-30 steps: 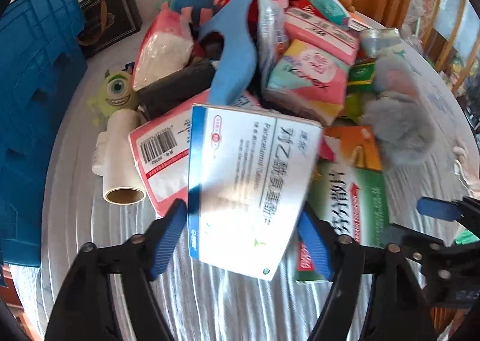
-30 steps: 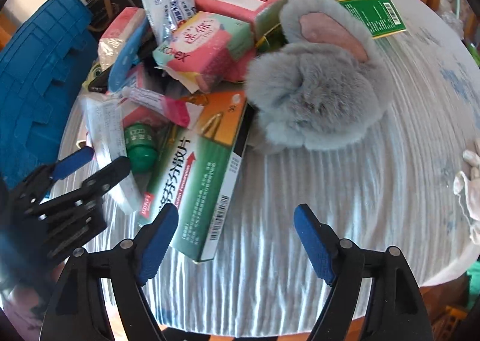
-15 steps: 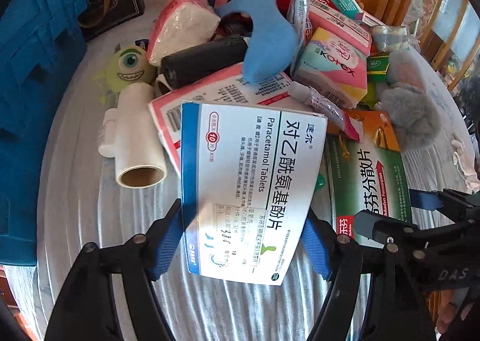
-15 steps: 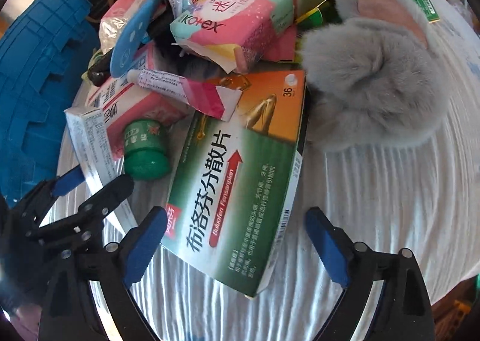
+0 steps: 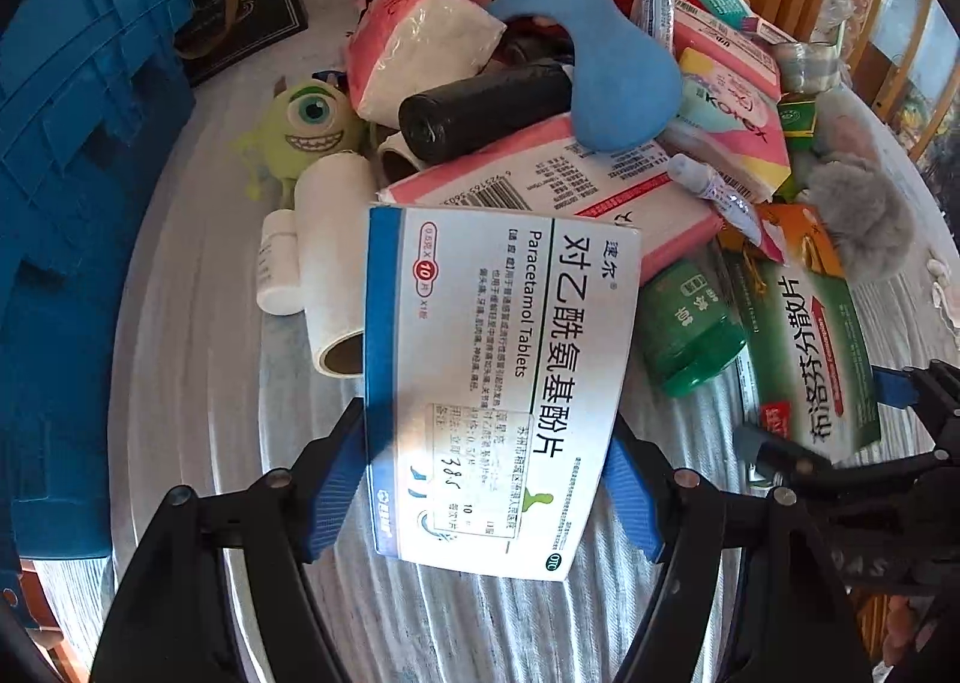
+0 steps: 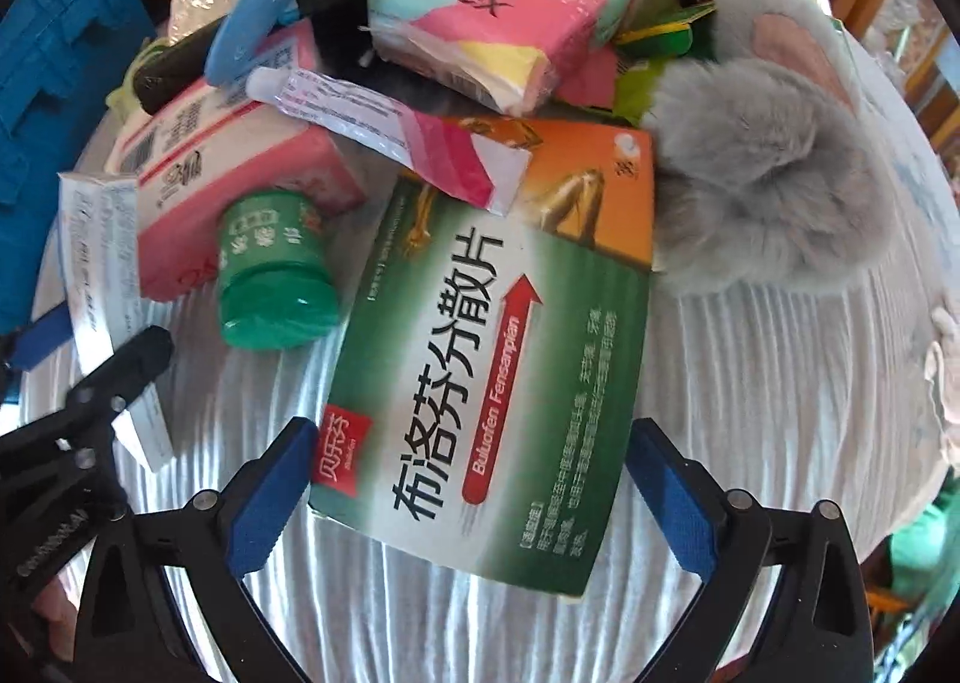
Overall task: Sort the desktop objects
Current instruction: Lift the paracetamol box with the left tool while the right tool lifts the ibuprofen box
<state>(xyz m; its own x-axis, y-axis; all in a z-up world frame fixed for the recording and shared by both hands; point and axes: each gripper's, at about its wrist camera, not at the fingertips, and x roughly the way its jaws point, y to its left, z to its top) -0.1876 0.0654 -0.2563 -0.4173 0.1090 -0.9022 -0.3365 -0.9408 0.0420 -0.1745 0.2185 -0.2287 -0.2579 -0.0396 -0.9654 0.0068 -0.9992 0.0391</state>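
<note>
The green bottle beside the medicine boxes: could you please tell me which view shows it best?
The right wrist view: the green bottle lies close and unobstructed, cap toward the camera, label readable. In the left wrist view it is smaller, off to the right, its top partly behind the white box.

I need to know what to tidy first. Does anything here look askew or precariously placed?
Yes. The pink-ended ointment tube lies slanted across the pile, its end overhanging the green Buluofen box. The blue shoehorn-like piece leans propped on the heap. Nothing looks spilled or torn.
</note>
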